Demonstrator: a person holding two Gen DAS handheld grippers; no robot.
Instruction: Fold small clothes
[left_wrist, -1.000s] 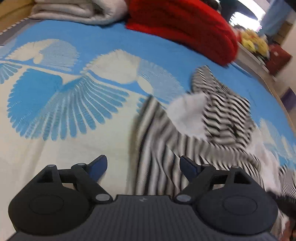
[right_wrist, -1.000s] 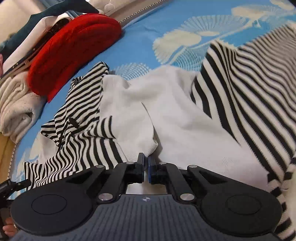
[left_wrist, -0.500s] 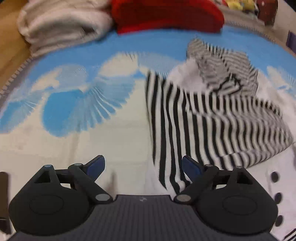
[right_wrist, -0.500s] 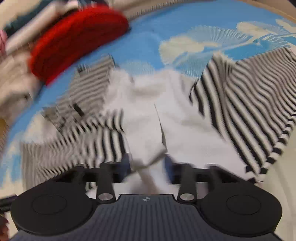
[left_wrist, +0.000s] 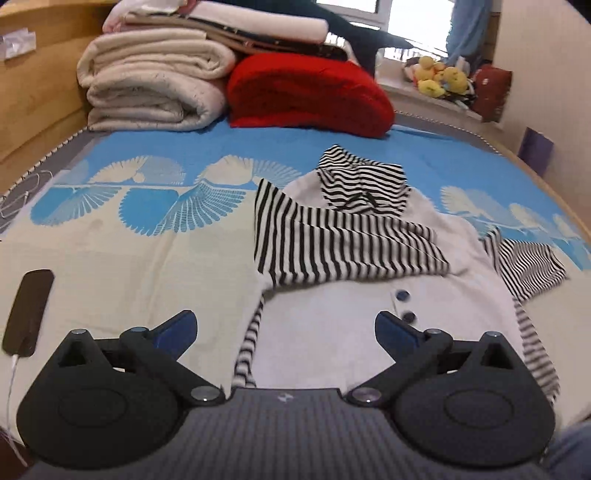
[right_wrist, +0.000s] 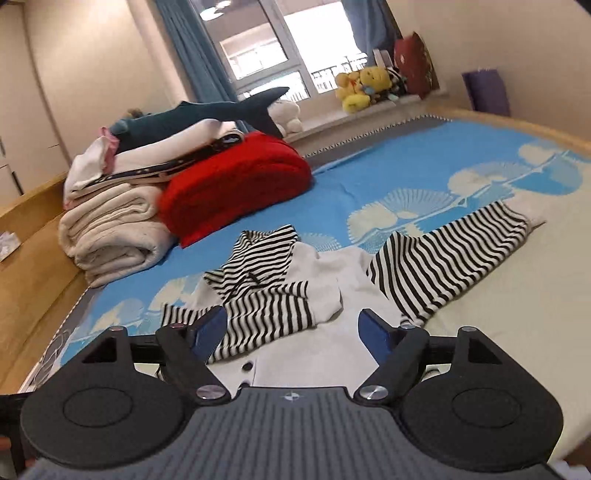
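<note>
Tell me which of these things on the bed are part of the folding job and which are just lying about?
Part of the job:
black-and-white striped small garment with white body

Lying about:
red folded blanket
cream folded quilt
dark flat phone
yellow plush toys

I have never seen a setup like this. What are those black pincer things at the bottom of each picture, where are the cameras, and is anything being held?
There is no robot here: a person carries a hand-held gripper in each hand, with a wide-angle camera looking along its two fingers. One picture is from the left hand-held gripper, the other from the right hand-held gripper. Both sets of jaws are opening with nothing gripped between them. On the blue and cream patterned bedspread lies a small white garment with black-and-white striped sleeves, partly folded. Behind it sit a folded red blanket and stacked cream blankets.
</note>
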